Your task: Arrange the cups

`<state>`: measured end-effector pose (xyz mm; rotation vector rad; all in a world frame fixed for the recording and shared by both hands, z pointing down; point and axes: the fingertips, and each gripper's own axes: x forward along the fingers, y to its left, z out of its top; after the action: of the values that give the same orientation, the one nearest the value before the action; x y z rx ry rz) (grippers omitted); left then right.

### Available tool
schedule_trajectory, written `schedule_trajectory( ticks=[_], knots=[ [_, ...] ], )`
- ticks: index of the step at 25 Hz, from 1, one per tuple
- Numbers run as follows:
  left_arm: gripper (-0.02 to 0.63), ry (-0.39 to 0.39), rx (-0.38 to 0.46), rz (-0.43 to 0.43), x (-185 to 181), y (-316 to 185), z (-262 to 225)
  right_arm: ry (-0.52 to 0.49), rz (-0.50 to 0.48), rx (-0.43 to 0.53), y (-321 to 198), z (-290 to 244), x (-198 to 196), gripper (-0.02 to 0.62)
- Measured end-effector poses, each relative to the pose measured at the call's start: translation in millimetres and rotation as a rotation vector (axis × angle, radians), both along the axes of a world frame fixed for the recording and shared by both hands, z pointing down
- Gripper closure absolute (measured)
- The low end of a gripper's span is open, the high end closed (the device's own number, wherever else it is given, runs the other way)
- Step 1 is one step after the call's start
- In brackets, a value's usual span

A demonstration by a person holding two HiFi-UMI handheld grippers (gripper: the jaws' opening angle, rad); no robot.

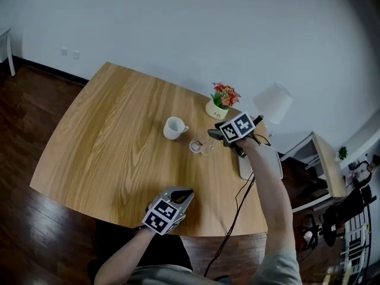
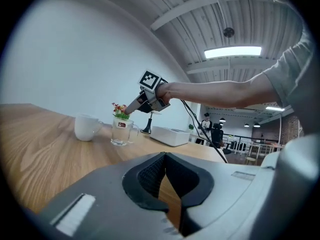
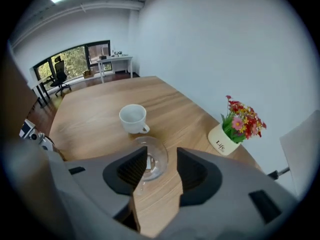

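Note:
A white ceramic cup (image 1: 174, 127) (image 3: 133, 118) stands upright on the wooden table (image 1: 107, 141). Just to its right stands a clear glass cup (image 1: 198, 146) (image 3: 154, 160) (image 2: 121, 132) with a handle. My right gripper (image 1: 211, 135) (image 3: 162, 155) hangs open, tilted down, right above the glass cup. Its left jaw hides part of the rim and neither pad touches the glass. My left gripper (image 1: 186, 193) (image 2: 165, 156) is shut and empty, held level near the table's front edge, well short of both cups.
A small pot of red and pink flowers (image 1: 221, 103) (image 3: 227, 136) stands behind the cups. A white lamp (image 1: 273, 103) and a flat white box (image 1: 261, 162) (image 2: 172, 135) sit at the table's right end, with a black cable (image 1: 234, 212) trailing off it.

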<state>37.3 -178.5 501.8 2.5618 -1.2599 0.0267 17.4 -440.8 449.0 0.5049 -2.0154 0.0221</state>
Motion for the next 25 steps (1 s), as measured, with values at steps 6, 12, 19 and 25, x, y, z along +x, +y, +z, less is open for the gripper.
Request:
schedule_trajectory(
  ticks=[6,12,19,25],
  knots=[
    [0.597,0.047,0.064,0.044,32,-25,-15,0.059,0.034,-0.101,-15,32,1,0.415],
    [0.597,-0.065,0.037,0.102,59,-31,2,0.088,0.045,-0.171,-19,57,0,0.462],
    [0.597,0.012,0.005,0.139,55,-31,5,0.047,0.11,-0.241,-20,57,4,0.568],
    [0.597,-0.08,0.037,0.155,59,-27,5,-0.086,0.229,-0.22,-44,4,71,0.568]
  ],
)
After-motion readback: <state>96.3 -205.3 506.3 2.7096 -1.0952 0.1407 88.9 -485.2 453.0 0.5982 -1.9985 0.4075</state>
